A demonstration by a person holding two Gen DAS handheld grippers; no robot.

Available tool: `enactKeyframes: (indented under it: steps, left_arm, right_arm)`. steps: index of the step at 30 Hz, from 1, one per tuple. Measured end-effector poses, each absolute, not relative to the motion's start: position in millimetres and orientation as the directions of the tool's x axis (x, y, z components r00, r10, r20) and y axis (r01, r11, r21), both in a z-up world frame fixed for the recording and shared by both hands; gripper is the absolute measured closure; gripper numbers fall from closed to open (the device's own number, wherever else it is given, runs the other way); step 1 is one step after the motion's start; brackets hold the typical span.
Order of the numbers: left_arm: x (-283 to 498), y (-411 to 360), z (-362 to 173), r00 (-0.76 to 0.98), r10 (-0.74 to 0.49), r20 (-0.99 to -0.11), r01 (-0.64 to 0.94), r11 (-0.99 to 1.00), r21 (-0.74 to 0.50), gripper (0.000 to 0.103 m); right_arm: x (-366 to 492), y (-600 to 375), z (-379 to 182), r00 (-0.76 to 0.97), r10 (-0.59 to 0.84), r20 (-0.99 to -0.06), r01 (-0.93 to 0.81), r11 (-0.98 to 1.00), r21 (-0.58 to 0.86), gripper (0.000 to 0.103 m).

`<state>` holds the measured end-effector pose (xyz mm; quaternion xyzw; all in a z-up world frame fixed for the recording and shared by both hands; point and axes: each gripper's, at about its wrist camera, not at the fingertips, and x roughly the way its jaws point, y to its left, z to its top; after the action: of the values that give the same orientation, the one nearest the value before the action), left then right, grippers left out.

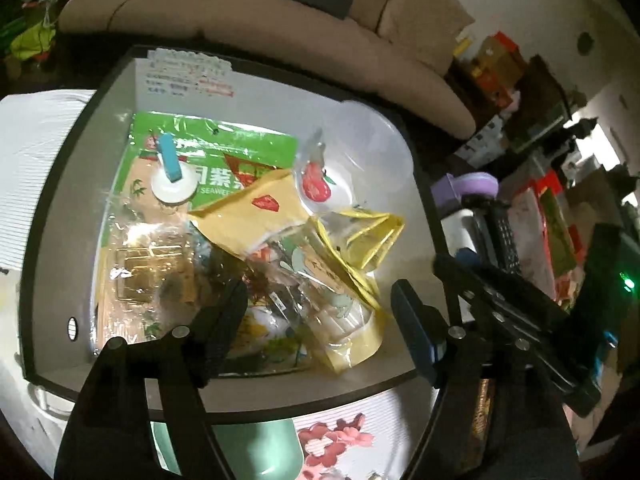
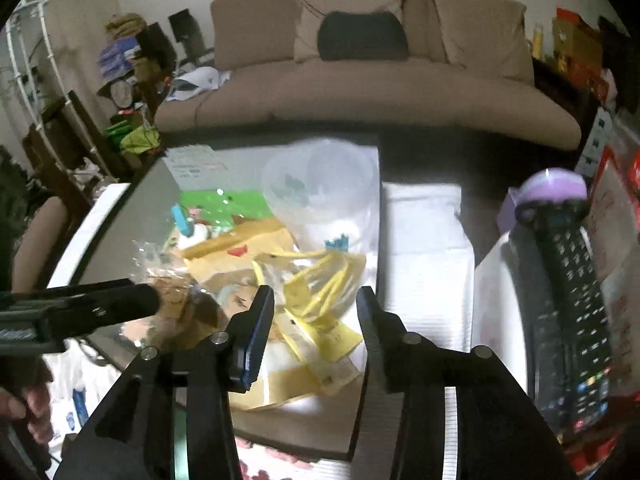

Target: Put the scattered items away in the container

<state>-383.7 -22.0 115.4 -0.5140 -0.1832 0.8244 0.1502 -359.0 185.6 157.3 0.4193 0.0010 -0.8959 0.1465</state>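
Observation:
The container (image 1: 56, 184) is a dark-rimmed box with pale inner walls, and it fills the left wrist view. Inside lie a green seaweed packet (image 1: 224, 148), a white cap with a blue clip (image 1: 172, 184), a tan packet with a red logo (image 1: 256, 212), a clear bag with a red fruit print (image 1: 316, 184) and a yellow-edged pouch (image 1: 360, 240). My left gripper (image 1: 320, 312) hangs open over the pile, and its pads press on nothing. My right gripper (image 2: 316, 312) is open above the yellow-edged pouch (image 2: 320, 300). It also shows at the box's right rim (image 1: 500, 300).
A black remote control (image 2: 572, 300) lies on the right beside a purple-lidded object (image 2: 552, 188). A white ribbed pad (image 2: 424, 240) sits right of the box. A beige sofa (image 2: 360, 92) stands behind. A hand (image 2: 24, 404) holds the left gripper (image 2: 80, 308). Floral cloth (image 1: 332, 440) covers the near edge.

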Motion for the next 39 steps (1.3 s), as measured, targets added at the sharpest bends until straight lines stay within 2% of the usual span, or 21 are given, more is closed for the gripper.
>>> enactKeyframes:
  steps: [5, 8, 10, 16, 24, 32, 36, 39]
  left_arm:
    - [-365, -16, 131, -0.450, 0.386, -0.805, -0.115, -0.919, -0.376, 0.031]
    - [-338, -15, 146, -0.490, 0.333, -0.805, -0.152, -0.943, -0.298, 0.029]
    - [-320, -15, 153, -0.519, 0.300, -0.800, -0.160, -0.954, -0.254, 0.018]
    - [-268, -23, 176, -0.572, 0.258, -0.779, -0.163, -0.966, -0.200, 0.000]
    - [-193, -26, 201, -0.635, 0.149, -0.758, -0.149, -0.986, -0.070, 0.000]
    - [-127, -34, 207, -0.628, 0.146, -0.764, -0.139, -0.987, -0.074, 0.000]
    - [-96, -37, 205, -0.627, 0.142, -0.766, -0.138, -0.988, -0.070, 0.000]
    - [-75, -39, 200, -0.625, 0.137, -0.769, -0.131, -0.989, -0.070, 0.000]
  right_arm:
    - [-344, 193, 177, -0.592, -0.337, -0.732, 0.289, -0.937, 0.198, 0.055]
    - [-326, 190, 182, -0.578, -0.347, -0.739, 0.309, -0.931, 0.196, 0.043]
    - [-312, 189, 183, -0.565, -0.357, -0.744, 0.320, -0.926, 0.202, 0.032]
    - [-271, 182, 187, -0.533, -0.383, -0.755, 0.325, -0.916, 0.236, 0.023]
    - [-210, 168, 213, -0.551, -0.390, -0.738, 0.347, -0.911, 0.223, 0.014]
    - [-138, 169, 216, -0.536, -0.415, -0.735, 0.368, -0.899, 0.239, 0.010]
    - [-104, 175, 204, -0.522, -0.426, -0.739, 0.375, -0.893, 0.250, 0.000]
    - [-83, 178, 192, -0.514, -0.413, -0.752, 0.375, -0.896, 0.236, 0.000]
